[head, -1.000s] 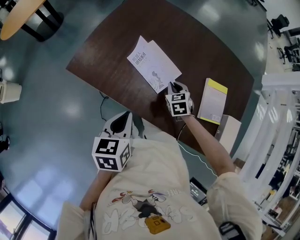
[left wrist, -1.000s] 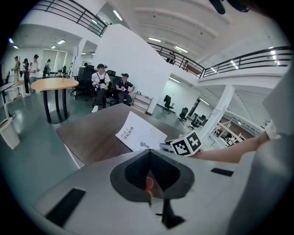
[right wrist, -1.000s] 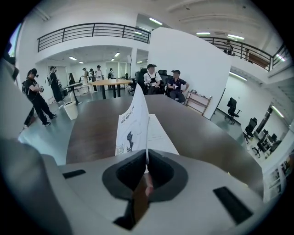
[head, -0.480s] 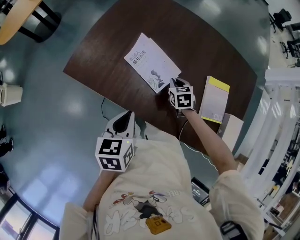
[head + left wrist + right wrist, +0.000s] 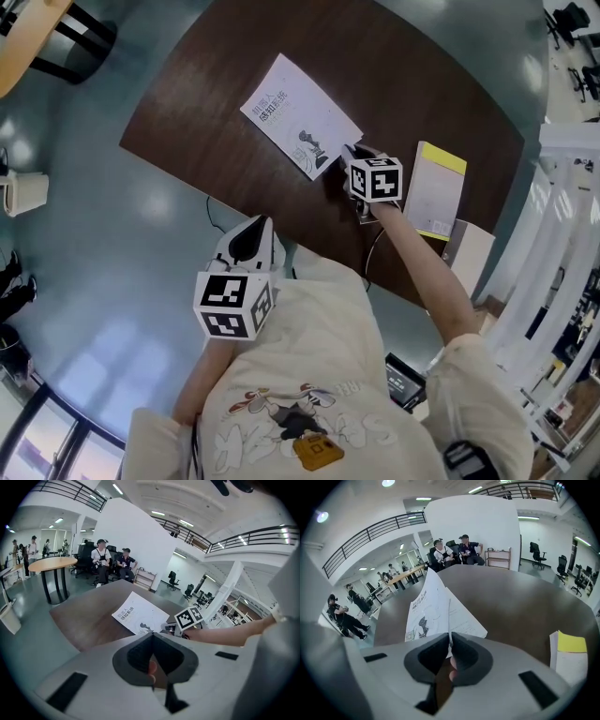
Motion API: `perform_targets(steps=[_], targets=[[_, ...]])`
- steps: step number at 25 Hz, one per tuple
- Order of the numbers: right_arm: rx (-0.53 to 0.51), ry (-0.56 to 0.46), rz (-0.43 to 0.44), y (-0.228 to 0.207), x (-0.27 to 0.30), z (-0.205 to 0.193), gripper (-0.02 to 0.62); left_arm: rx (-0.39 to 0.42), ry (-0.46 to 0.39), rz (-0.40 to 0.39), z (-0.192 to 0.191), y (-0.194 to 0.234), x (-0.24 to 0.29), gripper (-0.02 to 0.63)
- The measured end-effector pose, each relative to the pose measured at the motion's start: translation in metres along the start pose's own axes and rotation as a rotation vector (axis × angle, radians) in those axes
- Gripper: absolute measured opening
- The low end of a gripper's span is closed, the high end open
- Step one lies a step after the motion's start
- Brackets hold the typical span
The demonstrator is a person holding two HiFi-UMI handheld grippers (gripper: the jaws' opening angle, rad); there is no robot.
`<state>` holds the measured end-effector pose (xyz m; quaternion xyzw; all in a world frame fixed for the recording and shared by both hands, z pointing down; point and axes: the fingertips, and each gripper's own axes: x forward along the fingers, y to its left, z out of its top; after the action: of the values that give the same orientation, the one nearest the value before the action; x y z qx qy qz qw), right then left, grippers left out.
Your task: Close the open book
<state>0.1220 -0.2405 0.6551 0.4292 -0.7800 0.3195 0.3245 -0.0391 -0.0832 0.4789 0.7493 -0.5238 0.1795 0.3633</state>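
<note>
The dark brown table (image 5: 187,122) fills the far part of the head view, and the book (image 5: 295,117) lies on it, a little to the left of the middle, with its white cover and the chess figure facing up. One second ago a second leaf was showing beyond the far left edge of the book, so it was open in part. Now the head view shows only one flat white rectangle. I judge that the book is almost closed, but not fully.

At the right side of the table a second book (image 5: 439,192) with a yellow strip lies well apart from the first one and is not touched.

The right gripper (image 5: 361,155) has gone a little farther across the table and is at the near right corner of the book. In the right gripper view its jaws are pressed together on the corner of the cover (image 5: 423,606), which stands up from them, and a printed inner page (image 5: 464,620) lies flat to the right of it. So the cover is not yet laid down, and it seems it only needs lowering and release.

The left gripper (image 5: 246,242) hangs near the person's body, off the near edge of the table. Its jaws are together and hold nothing.
</note>
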Motion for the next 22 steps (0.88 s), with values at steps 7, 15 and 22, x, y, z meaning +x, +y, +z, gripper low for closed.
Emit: perform_targets(steps=[7, 15, 22], targets=[[0.066, -0.001, 0.053, -0.006, 0.009, -0.007, 0.029, 0.017, 0.030, 0.001, -0.004, -0.006, 0.026, 0.006], [0.144, -0.009, 0.092, -0.014, 0.016, -0.012, 0.032, 0.049, 0.050, 0.009, -0.004, -0.012, 0.061, 0.006], [0.232, 0.012, 0.115, -0.024, 0.025, -0.018, 0.037, 0.058, 0.081, 0.002, -0.006, -0.020, 0.082, 0.006]])
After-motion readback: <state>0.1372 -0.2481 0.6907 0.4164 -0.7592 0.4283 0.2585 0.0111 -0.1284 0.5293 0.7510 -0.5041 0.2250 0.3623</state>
